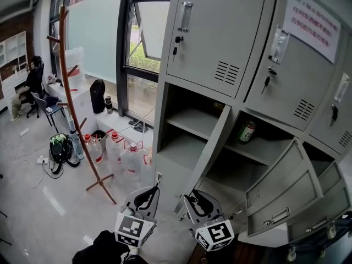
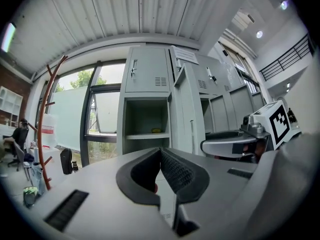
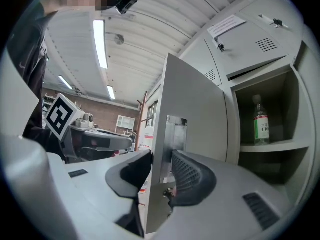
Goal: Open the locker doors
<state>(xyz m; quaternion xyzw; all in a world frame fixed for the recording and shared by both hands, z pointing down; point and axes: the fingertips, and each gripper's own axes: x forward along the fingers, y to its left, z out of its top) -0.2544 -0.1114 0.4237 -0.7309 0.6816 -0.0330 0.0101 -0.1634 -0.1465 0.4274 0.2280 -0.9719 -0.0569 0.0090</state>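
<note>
The grey lockers (image 1: 217,32) have their upper doors closed and their lower doors swung out. My right gripper (image 1: 201,202) straddles the free edge of the left lower door (image 1: 208,144). In the right gripper view that door (image 3: 192,109) stands between the jaws of the right gripper (image 3: 161,161), at its metal handle plate (image 3: 176,134); the pads lie close along both faces without clearly pressing. My left gripper (image 1: 144,194) hangs beside it on the left, away from the lockers. Its jaws (image 2: 160,153) are shut with nothing in them.
A green bottle (image 1: 246,131) stands on a shelf in the middle lower locker. Two more open doors (image 1: 286,191) jut out low on the right. A wooden coat stand (image 1: 71,92) and water jugs (image 1: 129,158) are on the floor to the left.
</note>
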